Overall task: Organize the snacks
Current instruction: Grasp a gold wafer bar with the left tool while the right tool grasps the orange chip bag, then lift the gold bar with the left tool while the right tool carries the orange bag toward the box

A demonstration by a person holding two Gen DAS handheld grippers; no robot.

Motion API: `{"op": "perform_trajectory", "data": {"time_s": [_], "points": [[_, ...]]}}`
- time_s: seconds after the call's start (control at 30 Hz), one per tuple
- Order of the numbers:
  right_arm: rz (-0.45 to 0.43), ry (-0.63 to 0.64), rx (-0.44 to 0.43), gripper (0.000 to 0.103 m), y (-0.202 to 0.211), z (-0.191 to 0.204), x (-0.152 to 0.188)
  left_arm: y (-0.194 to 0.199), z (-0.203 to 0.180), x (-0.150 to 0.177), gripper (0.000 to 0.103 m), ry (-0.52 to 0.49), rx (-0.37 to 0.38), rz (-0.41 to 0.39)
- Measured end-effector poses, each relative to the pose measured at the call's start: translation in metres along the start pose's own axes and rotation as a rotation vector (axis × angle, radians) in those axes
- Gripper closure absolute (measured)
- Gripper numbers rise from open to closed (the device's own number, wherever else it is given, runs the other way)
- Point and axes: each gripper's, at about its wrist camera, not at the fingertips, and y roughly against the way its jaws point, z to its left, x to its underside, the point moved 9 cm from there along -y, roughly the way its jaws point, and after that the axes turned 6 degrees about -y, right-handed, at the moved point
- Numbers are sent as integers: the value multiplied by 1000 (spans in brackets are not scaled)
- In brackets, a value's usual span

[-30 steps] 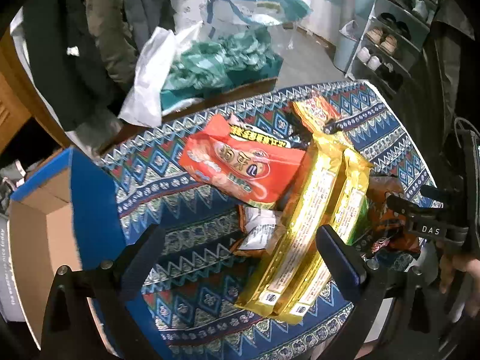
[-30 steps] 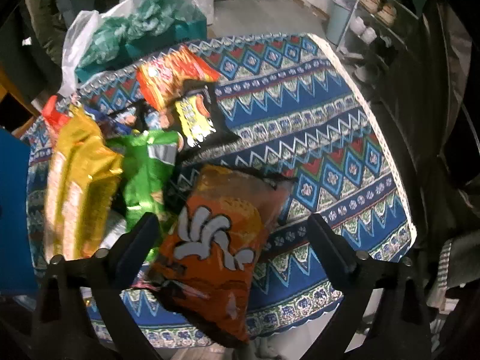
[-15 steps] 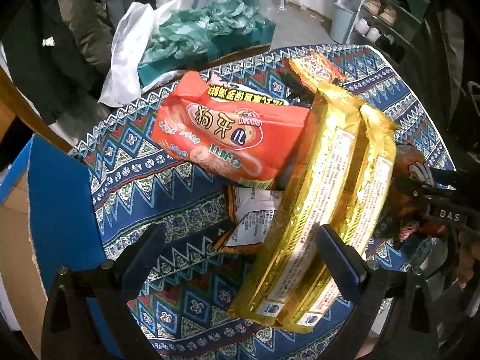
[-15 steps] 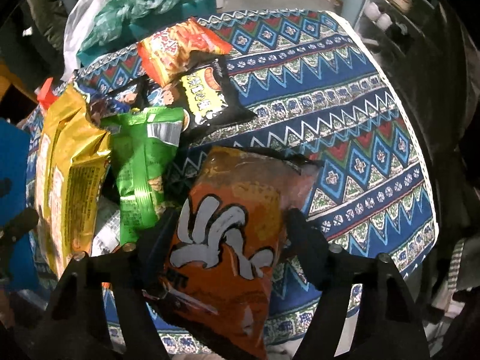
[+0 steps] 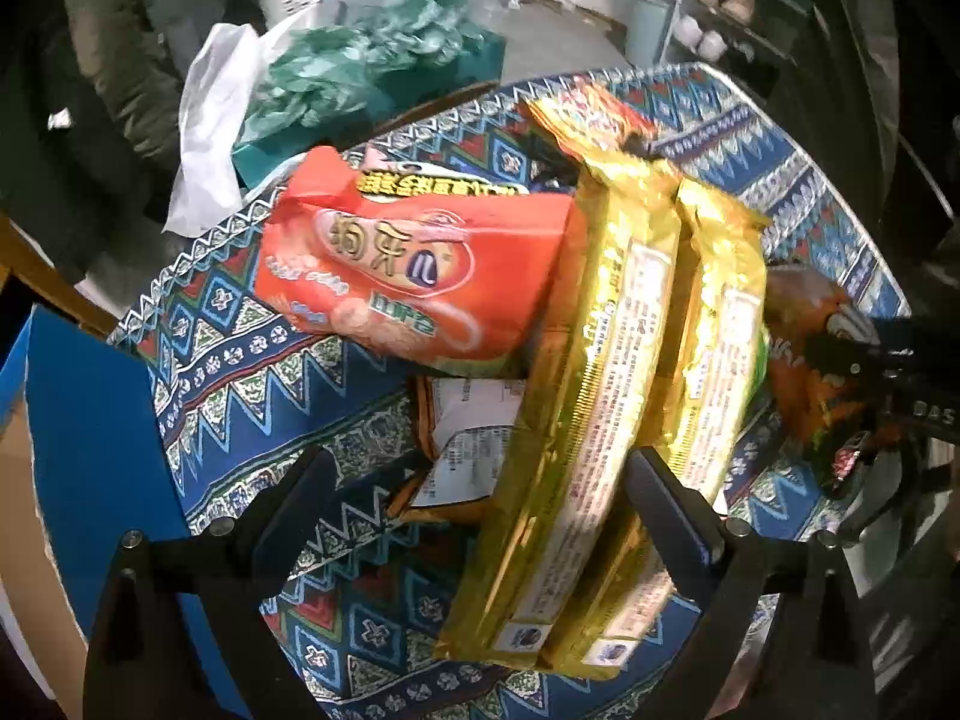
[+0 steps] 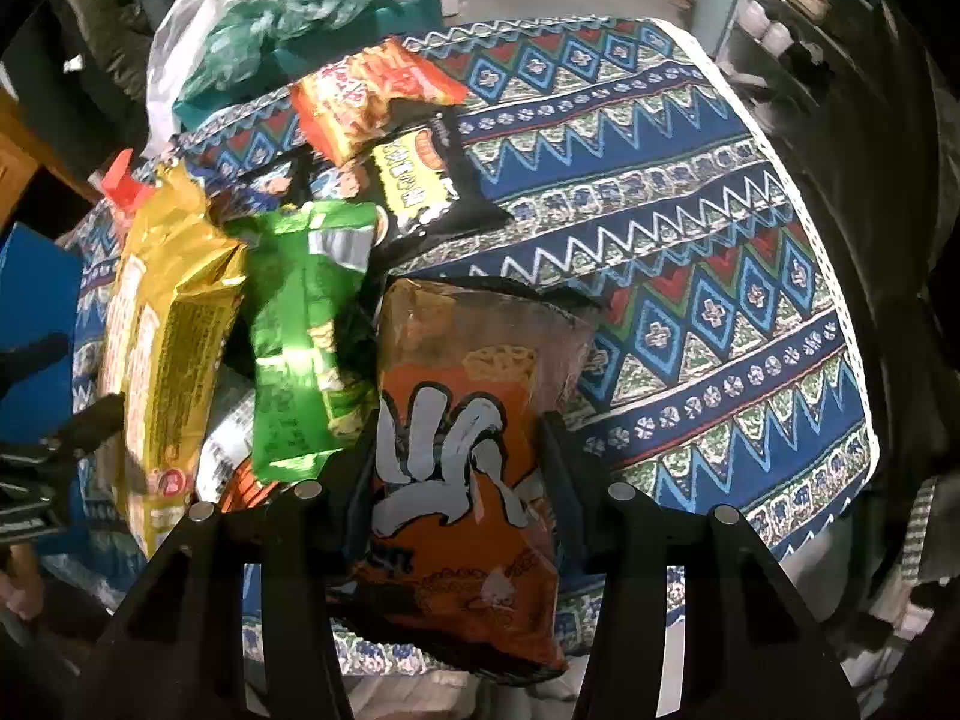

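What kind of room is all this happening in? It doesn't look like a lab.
Probably someone's home, near an entryway or living area. A patterned tablecloth covers the table, a shoe rack with shoes stands behind it, and coats hang at the far left.

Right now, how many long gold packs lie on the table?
2, side by side: one gold pack between the left hand-held gripper's fingers, the other gold pack right of it. More may hide beneath.

Snack packs on the patterned tablecloth (image 6: 690, 228): two gold packs (image 5: 600, 372) side by side; one red bag (image 5: 414, 282); one green bag (image 6: 300, 330); one orange bag (image 6: 462, 456); one black-and-yellow bag (image 6: 426, 180); one orange-red bag (image 6: 366, 96); one blue box (image 5: 90, 432); two grippers.
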Motion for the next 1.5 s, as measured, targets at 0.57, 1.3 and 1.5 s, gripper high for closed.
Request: {"op": "perform_trajectory", "data": {"time_s": [0.57,1.3,1.5], "points": [[-14,33,30,59,-10,2,-2,-13,-11,-2,60,-3,76,27],[-228,111,14,61,63,31,-30,49,9,0,71,117,118,-91],[-273,138,-15,61,78,48,-36,67,20,1,71,140,98,-137]]}}
